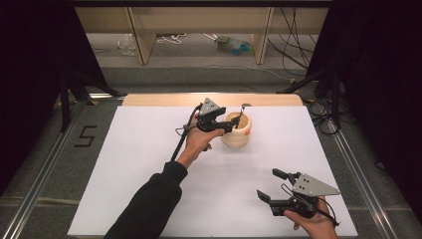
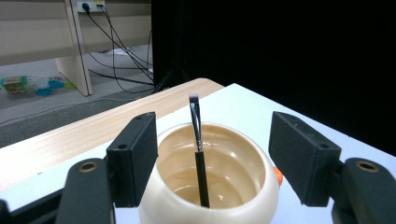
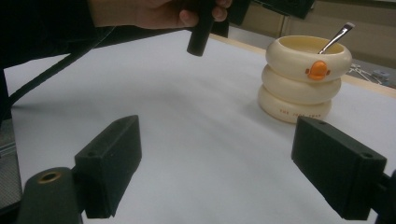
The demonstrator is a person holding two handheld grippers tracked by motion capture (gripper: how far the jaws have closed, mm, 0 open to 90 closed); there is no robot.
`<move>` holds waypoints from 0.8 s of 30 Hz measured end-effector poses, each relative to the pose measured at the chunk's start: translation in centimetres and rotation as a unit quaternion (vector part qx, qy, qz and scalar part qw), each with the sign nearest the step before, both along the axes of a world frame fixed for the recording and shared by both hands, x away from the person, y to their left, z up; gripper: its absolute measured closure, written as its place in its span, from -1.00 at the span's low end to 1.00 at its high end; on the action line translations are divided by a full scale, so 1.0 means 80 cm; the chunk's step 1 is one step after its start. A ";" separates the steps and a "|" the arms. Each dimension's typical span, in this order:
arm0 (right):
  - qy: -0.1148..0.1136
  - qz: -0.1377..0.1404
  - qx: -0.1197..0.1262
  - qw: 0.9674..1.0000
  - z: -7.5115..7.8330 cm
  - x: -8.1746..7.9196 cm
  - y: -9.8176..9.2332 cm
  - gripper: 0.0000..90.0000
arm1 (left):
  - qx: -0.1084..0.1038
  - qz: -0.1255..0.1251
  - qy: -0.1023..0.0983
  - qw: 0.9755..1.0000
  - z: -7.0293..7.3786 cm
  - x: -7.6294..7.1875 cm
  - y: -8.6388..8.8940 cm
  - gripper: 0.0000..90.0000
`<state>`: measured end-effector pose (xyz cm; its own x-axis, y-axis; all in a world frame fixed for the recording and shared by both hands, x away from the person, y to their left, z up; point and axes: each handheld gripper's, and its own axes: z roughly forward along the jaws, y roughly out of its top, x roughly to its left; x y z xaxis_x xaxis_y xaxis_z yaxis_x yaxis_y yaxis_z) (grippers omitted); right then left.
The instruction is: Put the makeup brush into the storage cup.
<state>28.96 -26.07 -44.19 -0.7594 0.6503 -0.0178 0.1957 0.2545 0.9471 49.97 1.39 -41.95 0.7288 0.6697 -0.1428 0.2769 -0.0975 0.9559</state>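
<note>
A cream, ringed cup (image 1: 236, 130) with an orange duck bill stands at the back middle of the white table. A thin dark brush (image 1: 241, 113) leans inside it, bristles up. My left gripper (image 1: 234, 124) hovers at the cup's near-left rim. In the left gripper view its jaws stand wide apart on either side of the brush (image 2: 198, 144), touching neither it nor the cup (image 2: 266, 196), so my left gripper (image 2: 212, 154) is open. My right gripper (image 1: 267, 183) is open and empty near the front right corner. It (image 3: 233, 158) faces the cup (image 3: 303, 74) and brush (image 3: 336, 37).
The white sheet (image 1: 149, 164) covers the table, with a wooden strip (image 1: 164, 99) along the far edge. Black curtains flank both sides. Beyond lie cables and bottles (image 1: 234, 46) on the floor. The left arm's sleeve (image 1: 149, 204) crosses the front left.
</note>
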 end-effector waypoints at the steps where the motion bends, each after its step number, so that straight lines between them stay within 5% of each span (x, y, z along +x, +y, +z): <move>1: 0.000 0.000 0.000 1.000 0.000 0.000 0.000 -0.62 | -0.003 0.001 0.001 1.000 0.000 -0.001 0.002 -0.28; 24: 0.001 0.000 0.000 1.000 0.000 0.000 0.000 -0.62 | -0.008 -0.018 0.001 1.000 -0.005 -0.029 0.039 -0.34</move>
<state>28.94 -26.05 -44.21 -0.7591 0.6508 -0.0160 0.1973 0.2535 0.9470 47.68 4.49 -42.38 0.7520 0.6409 -0.1544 0.2756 -0.0929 0.9568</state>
